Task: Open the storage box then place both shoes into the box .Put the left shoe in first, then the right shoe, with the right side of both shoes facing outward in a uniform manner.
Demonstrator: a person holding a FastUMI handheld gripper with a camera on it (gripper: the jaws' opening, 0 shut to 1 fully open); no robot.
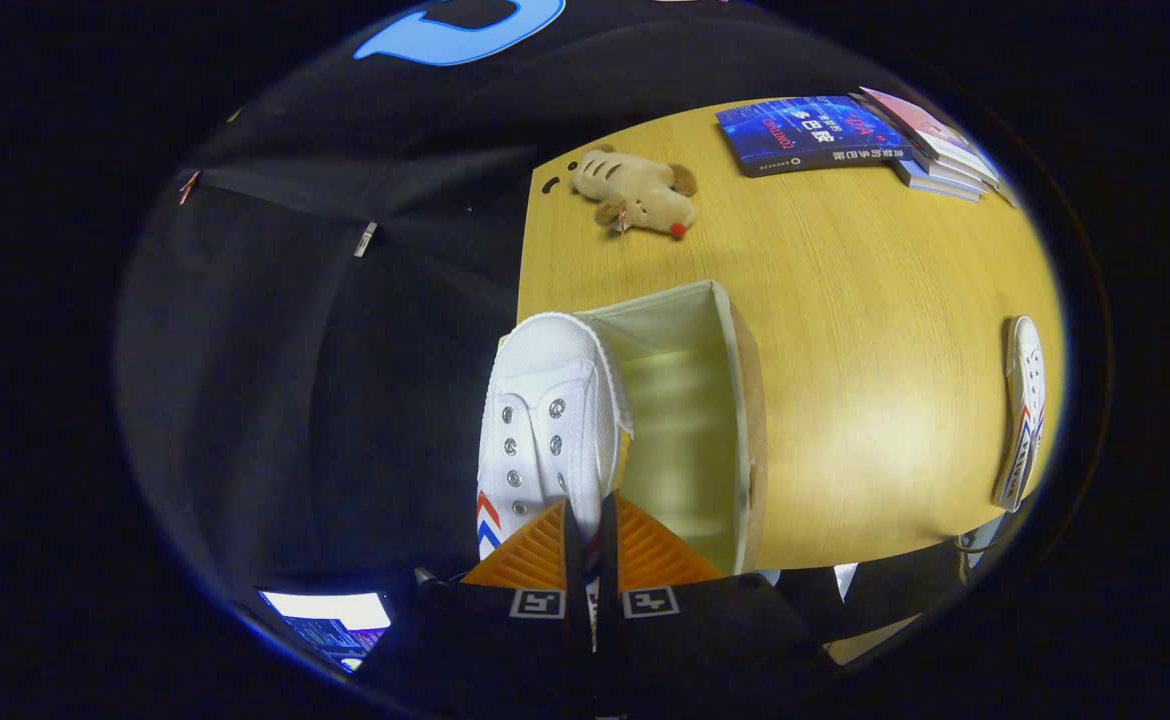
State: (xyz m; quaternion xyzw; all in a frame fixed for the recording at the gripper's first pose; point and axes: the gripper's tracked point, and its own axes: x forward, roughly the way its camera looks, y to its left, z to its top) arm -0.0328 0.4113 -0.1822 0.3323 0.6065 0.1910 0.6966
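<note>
Gripper (pixel 590 525) pinches white canvas shoe (pixel 545 420) beside open rectangular fabric box (pixel 735 400).

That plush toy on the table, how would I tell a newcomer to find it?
Start at the yellow wooden table and find the open storage box just ahead of the jaws, which grip a white shoe. Beyond the box, near the table's far edge, lies the plush toy. It is tan and furry with a red nose, unlike the flat books beside it.
</note>
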